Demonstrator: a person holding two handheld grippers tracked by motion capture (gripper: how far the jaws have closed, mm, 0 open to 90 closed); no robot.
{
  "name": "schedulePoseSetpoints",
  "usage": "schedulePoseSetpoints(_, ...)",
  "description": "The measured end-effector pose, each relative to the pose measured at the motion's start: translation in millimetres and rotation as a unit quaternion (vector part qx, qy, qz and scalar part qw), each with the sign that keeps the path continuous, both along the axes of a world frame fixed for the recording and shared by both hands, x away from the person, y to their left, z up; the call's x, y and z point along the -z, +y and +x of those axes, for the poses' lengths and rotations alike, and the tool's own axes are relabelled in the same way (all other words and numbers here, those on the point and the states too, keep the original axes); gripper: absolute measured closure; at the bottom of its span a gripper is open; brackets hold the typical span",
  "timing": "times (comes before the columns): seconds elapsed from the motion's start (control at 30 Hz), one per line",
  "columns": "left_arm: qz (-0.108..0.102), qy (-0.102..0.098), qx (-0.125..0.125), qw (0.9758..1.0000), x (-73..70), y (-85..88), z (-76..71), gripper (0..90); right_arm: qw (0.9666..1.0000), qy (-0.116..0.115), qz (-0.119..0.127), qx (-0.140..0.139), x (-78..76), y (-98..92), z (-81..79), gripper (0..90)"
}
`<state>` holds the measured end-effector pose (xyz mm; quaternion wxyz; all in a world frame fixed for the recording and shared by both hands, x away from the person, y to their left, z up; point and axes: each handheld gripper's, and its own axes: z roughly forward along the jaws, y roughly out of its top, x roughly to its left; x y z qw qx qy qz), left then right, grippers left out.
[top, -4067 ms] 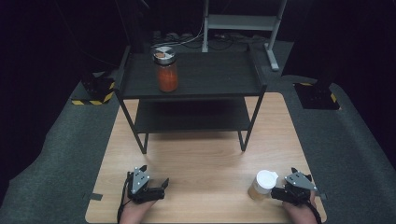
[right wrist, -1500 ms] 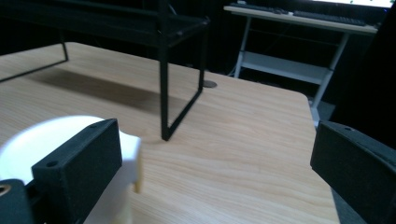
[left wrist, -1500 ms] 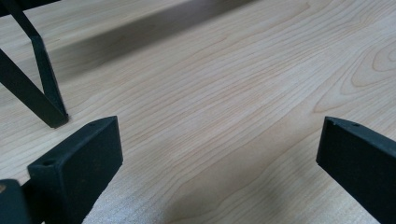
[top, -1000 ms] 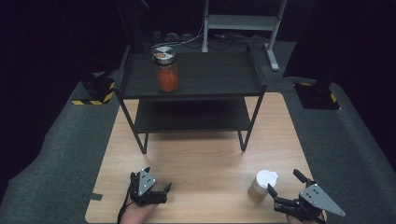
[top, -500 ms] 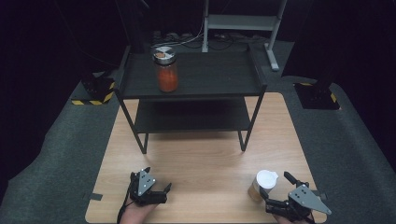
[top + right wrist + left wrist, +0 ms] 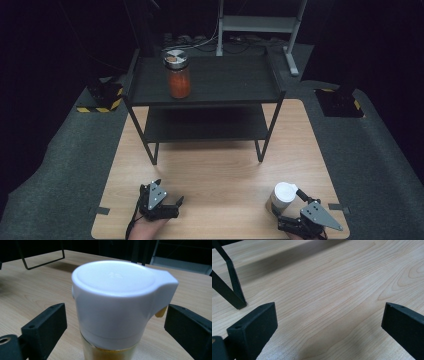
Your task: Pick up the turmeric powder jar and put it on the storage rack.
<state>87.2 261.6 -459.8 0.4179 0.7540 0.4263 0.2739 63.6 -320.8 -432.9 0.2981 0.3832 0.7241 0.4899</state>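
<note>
Right gripper (image 6: 290, 207) sat at the table's (image 6: 220, 170) 5 o'clock corner, fingers (image 6: 45, 325) either side of the white-lidded jar (image 6: 283, 196), gaps visible on both flanks in the right gripper view; open, nothing held yet, though they had just been closing with the jar between them. Jar stood upright on the table near its right front edge, amber contents below the lid (image 6: 117, 297). Left gripper (image 6: 167, 202) rested at 7 o'clock, fingers (image 6: 254, 325) wide apart over bare wood, empty. Red jar (image 6: 178, 75) on the shelf's (image 6: 225, 80) top tier at 12 o'clock, untouched. Risk, as judged: the fingers bracket the lid rather than the glass, and the lid's spout bulges toward one finger, so an uneven squeeze could twist the jar, tip it, or pop the lid loose. Against the frame a second back: right gripper had dropped lower and drawn in around the jar; left gripper and both jars unchanged.
</note>
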Motion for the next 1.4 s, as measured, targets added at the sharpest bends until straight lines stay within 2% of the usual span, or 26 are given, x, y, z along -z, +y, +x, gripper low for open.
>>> schedulePoseSetpoints(0.2, 0.000, 0.001, 0.000, 1.0000, -0.1, 0.0, 0.3, 0.6, 0.9998, 0.012, 0.016, -0.002, 5.9, -2.1, 3.2, 14.4)
schedulePoseSetpoints(0.37, -0.001, 0.000, -0.001, 1.0000, 0.0, 0.1, 0.0, 0.6, 0.9997, 0.014, 0.018, 0.000, 8.2, -0.1, 4.1, 16.8)
schedulePoseSetpoints(0.53, -0.001, 0.001, -0.001, 1.0000, 0.0, 0.1, 0.1, 0.6, 0.9993, 0.026, 0.025, -0.004, 9.8, -2.0, 7.3, 20.6)
schedulePoseSetpoints(0.77, -0.002, 0.001, -0.002, 1.0000, 0.0, 0.2, 0.2, 0.6, 0.9994, 0.019, 0.030, -0.008, 12.2, -2.0, 7.6, 26.2)
schedulePoseSetpoints(1.13, -0.006, 0.004, -0.005, 1.0000, -0.3, 1.0, 1.1, 0.8, 0.9989, 0.013, 0.043, -0.012, 16.6, -5.3, 9.9, 29.2)
schedulePoseSetpoints(1.4, -0.006, 0.008, -0.009, 0.9999, -1.0, 0.0, 1.7, 0.8, 0.9991, 0.009, 0.039, -0.014, 16.5, -5.4, 10.9, 29.6)
